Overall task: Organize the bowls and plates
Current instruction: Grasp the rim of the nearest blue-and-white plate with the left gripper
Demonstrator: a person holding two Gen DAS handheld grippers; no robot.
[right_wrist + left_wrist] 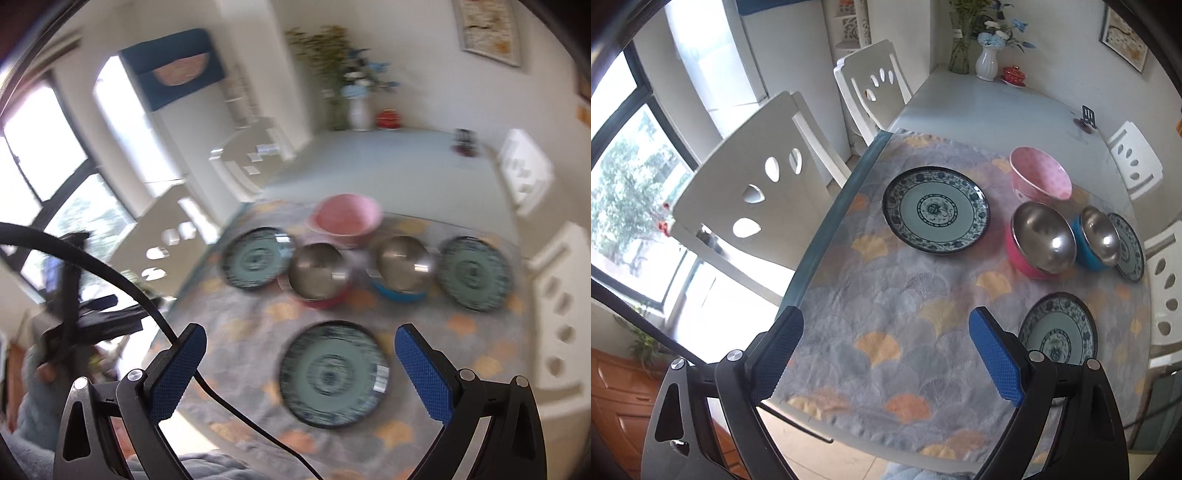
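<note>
Desk (997, 110) under a patterned cloth (886, 332) carries everything the task concerns, with white chairs (746, 206) drawn up along both sides. Three blue-patterned plates lie flat and well apart: a far-left plate (935, 209), a near plate (334, 374) and a right plate (474, 273) close to the desk's right edge. Between them stand three bowls: a pink bowl (1039, 177) furthest back, a red steel bowl (1041, 242) and a blue steel bowl (1097, 238), the last just beside the right plate.

Left gripper (886, 354) hovers over bare cloth at the near-left edge, fingers (995, 360) wide apart and holding nothing. Right gripper (299, 373) hangs above the near plate, fingers likewise spread and empty; its view is smeared with motion blur.

Risks, as a judgement: flat plates offer little rim to pinch, so a shallow bite could let one slip and chip. The right plate could be nudged off the edge. Steel bowls look slick and may skid. A black cable (155, 317) trailing past the right gripper could snag.
</note>
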